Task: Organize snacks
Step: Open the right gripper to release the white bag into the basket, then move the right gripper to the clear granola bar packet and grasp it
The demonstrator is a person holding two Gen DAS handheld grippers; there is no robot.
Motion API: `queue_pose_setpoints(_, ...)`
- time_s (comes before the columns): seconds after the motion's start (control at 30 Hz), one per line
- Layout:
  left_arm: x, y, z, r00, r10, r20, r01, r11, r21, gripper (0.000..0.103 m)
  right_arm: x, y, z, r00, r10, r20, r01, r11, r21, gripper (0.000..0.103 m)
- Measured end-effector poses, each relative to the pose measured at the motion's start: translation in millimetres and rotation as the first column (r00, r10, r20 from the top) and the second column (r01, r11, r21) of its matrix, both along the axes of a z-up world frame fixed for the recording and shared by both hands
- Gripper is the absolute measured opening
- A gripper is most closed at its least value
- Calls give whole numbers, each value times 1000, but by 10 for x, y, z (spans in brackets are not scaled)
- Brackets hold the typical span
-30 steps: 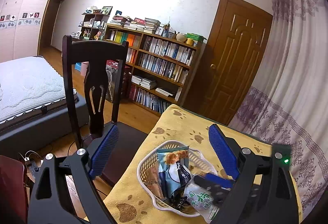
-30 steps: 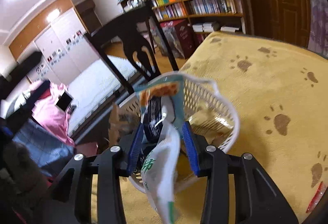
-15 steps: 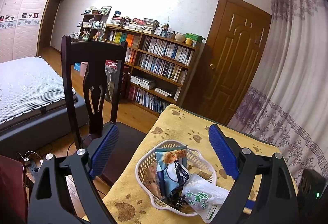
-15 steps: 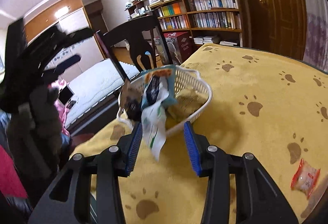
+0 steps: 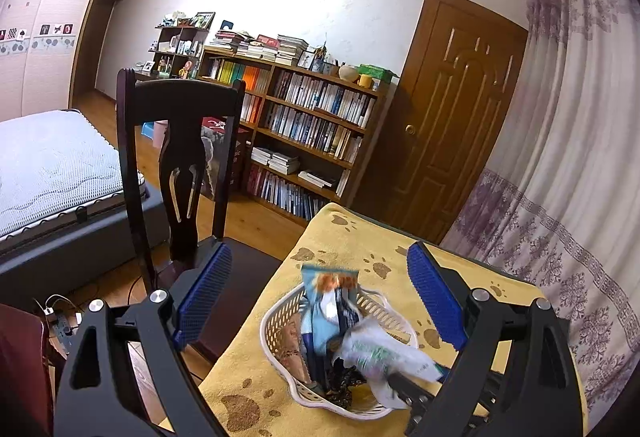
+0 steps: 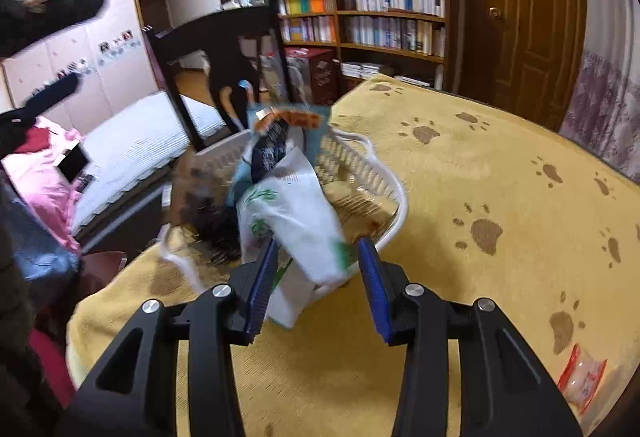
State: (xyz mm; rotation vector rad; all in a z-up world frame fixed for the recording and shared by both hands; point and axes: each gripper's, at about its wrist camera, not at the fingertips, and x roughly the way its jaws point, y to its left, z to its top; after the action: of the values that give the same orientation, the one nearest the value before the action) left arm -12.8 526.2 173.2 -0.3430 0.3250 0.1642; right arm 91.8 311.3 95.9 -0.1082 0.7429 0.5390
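Note:
A white plastic basket [image 5: 267,321] [image 6: 401,205] stands on the yellow paw-print tablecloth [image 6: 500,189] with several snack packets in it. A blue packet [image 5: 329,287] stands upright at its back. A white and green snack bag [image 6: 294,213] [image 5: 384,355] lies blurred across the basket's near rim, its lower end hanging outside. My right gripper [image 6: 318,249] is at that rim, jaws apart, with the bag between the blue pads. My left gripper [image 5: 320,277] hovers wide open above the basket and holds nothing.
A small red and white packet [image 6: 580,381] lies alone on the cloth at the near right. A dark wooden chair [image 5: 180,157] stands at the table's left edge. A bed, a bookshelf, a door and curtains surround the table.
My right gripper, drawn back half a second ago, has come forward to the basket again and the white bag sits between its pads, pushed further in. The left gripper has hardly moved.

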Motion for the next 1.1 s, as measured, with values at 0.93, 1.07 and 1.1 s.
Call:
queue_pose_setpoints(0.93,21,-240,31,997,-71,-7,71,996,44,97,-294,-549,-43,992,-122,-7,122,980,156,49)
queue_pose_setpoints(1.07,24,-293,46,997,-71,-8,72,995,62,98,-323,-753,-71,985,-171,-12,171,973,157,50)
queue_pose_setpoints(1.1,22,-300,47,997,-74,-8,74,995,62,99,-328,-800,-79,983,-183,-13,183,971,157,50)
